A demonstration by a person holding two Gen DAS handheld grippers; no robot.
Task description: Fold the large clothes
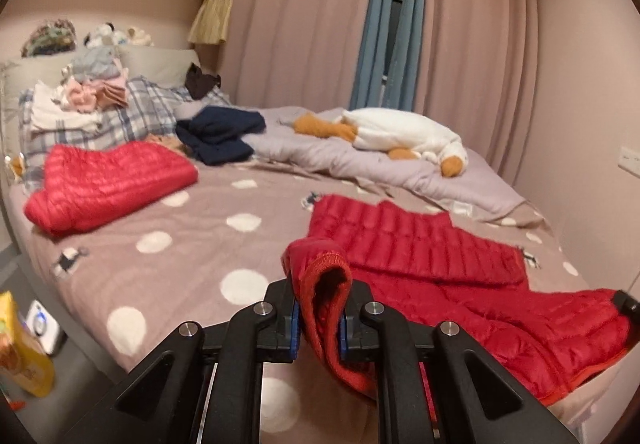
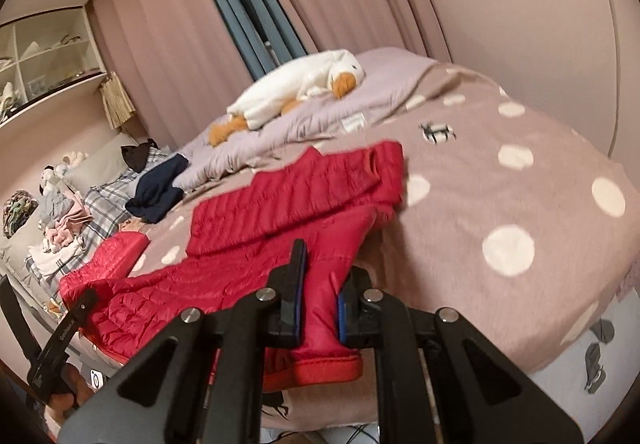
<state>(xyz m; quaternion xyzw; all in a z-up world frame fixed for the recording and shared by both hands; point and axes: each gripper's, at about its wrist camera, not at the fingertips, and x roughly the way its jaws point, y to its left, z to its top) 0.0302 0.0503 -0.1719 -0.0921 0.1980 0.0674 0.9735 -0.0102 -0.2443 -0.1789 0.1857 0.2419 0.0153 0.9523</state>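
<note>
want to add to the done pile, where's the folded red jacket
In the left wrist view the folded red jacket lies on the bed's left side, just in front of the plaid bedding.

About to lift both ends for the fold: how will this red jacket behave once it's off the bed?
Likely floppy: the red jacket already droops and curls over the left gripper. Probably light for its size, judging by the thin quilted puffer panels. The shiny shell looks slippery, so the cuff in the right gripper may creep; the ribbed trim there should help the hold.

Both wrist cams low, sharing bed (image 1: 192,244).
</note>
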